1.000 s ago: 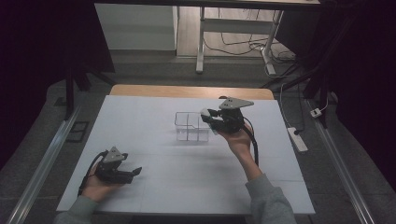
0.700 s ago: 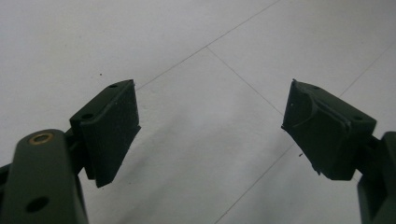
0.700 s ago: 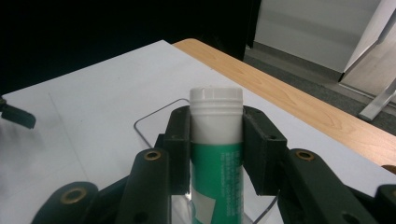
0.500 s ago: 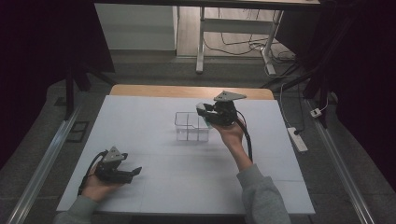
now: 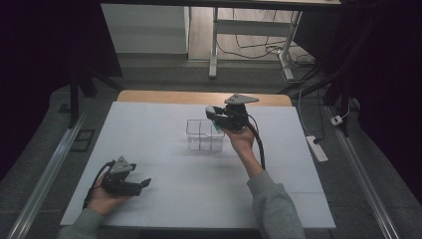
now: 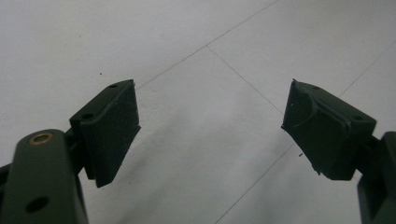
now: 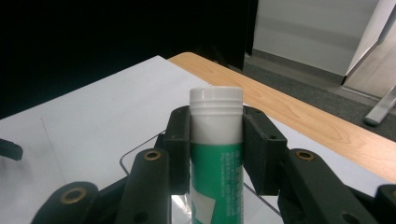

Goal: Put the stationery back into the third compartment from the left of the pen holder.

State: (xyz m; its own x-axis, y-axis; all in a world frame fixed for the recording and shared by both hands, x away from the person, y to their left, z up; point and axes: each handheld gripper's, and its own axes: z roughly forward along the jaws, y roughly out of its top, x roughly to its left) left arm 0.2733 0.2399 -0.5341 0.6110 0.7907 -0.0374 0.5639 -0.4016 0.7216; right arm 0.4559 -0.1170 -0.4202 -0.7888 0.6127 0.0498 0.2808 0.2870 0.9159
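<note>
My right gripper [image 5: 215, 113] is shut on a green tube with a white cap [image 7: 215, 154]; the pads press its sides just below the cap. In the high view the tube's cap [image 5: 210, 109] points left, above the right far corner of a clear plastic container [image 5: 203, 135]. That container's rim [image 7: 140, 150] lies just beneath the jaws. My left gripper [image 5: 144, 183] rests low at the near left of the white table [image 5: 149, 124]. Its jaws stand wide open [image 6: 210, 130], and the pads [image 6: 112, 126] have bare table between them.
A wooden strip [image 5: 174, 95] runs along the table's far edge. Off the right side, a white power strip [image 5: 317, 148] lies on the floor. Metal rails [image 5: 45, 174] flank the table, and desk legs and cables stand beyond it.
My right gripper has carried the tube a little to the left and farther away, from beside the container to above its corner. The left gripper has stayed put.
</note>
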